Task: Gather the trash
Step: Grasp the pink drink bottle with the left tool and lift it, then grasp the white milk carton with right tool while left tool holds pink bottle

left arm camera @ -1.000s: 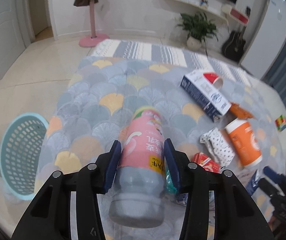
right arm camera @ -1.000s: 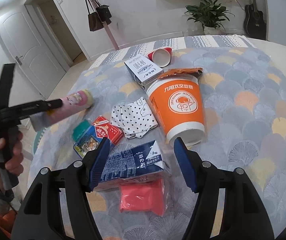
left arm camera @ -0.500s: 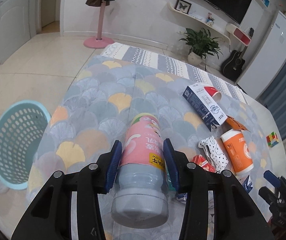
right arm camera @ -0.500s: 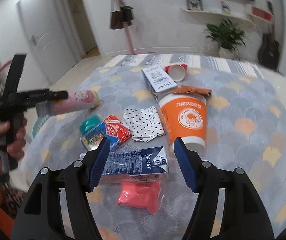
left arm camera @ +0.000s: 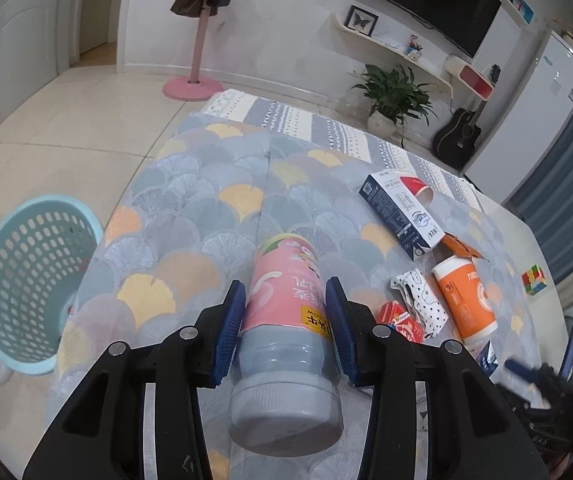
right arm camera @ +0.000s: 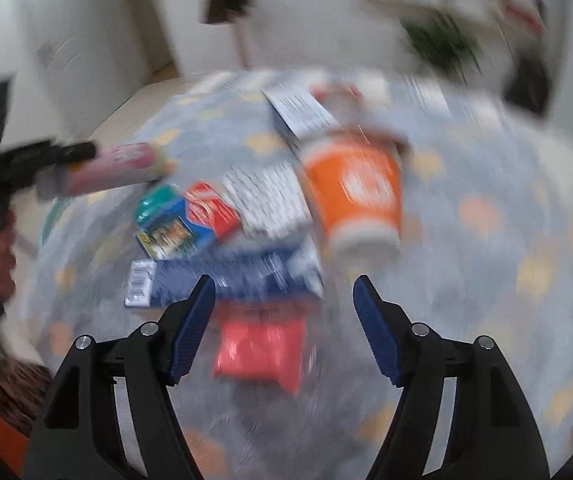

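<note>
My left gripper (left arm camera: 285, 298) is shut on a pink-labelled plastic bottle (left arm camera: 286, 320), held in the air above the patterned table (left arm camera: 206, 208); the bottle also shows in the right wrist view (right arm camera: 114, 168). My right gripper (right arm camera: 284, 286) is open and empty above a blue carton (right arm camera: 238, 280) and a red packet (right arm camera: 260, 354). Beyond lie an orange cup (right arm camera: 356, 196), a dotted paper (right arm camera: 266, 200) and small colourful packets (right arm camera: 190, 220). The right wrist view is blurred.
A teal perforated basket (left arm camera: 26, 280) stands on the floor left of the table. A blue-white carton (left arm camera: 400, 214), a red cup (left arm camera: 416, 188) and a colour cube (left arm camera: 534, 280) lie on the table's far right. A pink coat stand (left arm camera: 194, 84) stands by the wall.
My left gripper has lifted higher with the bottle, so the table looks farther off. My right gripper has risen and is moving fast, blurring its view; it stays open.
</note>
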A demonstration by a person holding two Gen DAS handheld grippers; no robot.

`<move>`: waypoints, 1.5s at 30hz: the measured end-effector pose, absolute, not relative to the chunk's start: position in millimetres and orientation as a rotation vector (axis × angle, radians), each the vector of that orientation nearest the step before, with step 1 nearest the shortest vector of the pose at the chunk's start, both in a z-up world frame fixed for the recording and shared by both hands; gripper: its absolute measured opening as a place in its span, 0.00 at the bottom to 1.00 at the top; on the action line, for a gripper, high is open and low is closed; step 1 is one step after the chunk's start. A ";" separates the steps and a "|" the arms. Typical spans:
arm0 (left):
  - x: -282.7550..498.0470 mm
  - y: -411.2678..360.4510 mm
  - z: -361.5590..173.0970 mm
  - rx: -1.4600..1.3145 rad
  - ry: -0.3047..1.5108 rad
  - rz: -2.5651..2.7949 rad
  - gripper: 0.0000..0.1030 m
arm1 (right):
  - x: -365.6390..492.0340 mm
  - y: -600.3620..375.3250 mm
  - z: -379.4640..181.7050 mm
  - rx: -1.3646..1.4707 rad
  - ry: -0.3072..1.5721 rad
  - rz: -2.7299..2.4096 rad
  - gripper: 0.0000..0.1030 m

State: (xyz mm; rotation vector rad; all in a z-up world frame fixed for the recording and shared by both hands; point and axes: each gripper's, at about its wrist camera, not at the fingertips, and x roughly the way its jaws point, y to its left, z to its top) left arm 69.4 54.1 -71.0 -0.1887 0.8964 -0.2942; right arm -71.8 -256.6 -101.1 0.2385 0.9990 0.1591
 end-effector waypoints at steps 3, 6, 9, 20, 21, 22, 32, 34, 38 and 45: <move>70.0 58.4 -69.6 -0.208 0.893 -0.300 0.35 | -64.1 -253.4 -112.4 0.309 1.053 0.180 0.66; 69.8 61.7 -68.6 -0.236 0.894 -0.323 0.16 | -44.0 -247.3 -117.4 0.402 1.061 0.210 0.66; 71.0 57.7 -72.8 -0.228 0.923 -0.339 0.16 | -20.4 -241.3 -121.4 0.450 1.080 0.181 0.68; 85.6 57.2 -112.5 -0.167 1.102 -0.322 0.62 | -13.7 -256.5 -141.2 0.658 1.184 0.155 0.77; 88.2 53.1 -117.0 -0.161 1.124 -0.338 0.62 | -11.4 -257.2 -140.5 0.665 1.182 0.160 0.78; 90.5 47.7 -121.5 -0.144 1.140 -0.338 0.62 | -8.0 -257.5 -138.9 0.670 1.176 0.162 0.78; 91.5 17.3 -144.2 0.021 1.206 -0.292 0.46 | 38.5 -240.6 -122.8 0.650 1.160 0.175 0.82; 91.4 22.4 -143.7 0.001 1.204 -0.295 0.45 | 32.9 -242.6 -111.3 0.613 1.123 0.129 0.82; 91.2 29.1 -141.9 -0.044 1.205 -0.297 0.45 | 37.3 -235.1 -104.6 0.552 1.128 0.074 0.86; 83.5 36.0 -129.2 -0.072 1.162 -0.305 0.45 | 51.3 -188.9 -102.5 0.317 1.130 0.059 0.68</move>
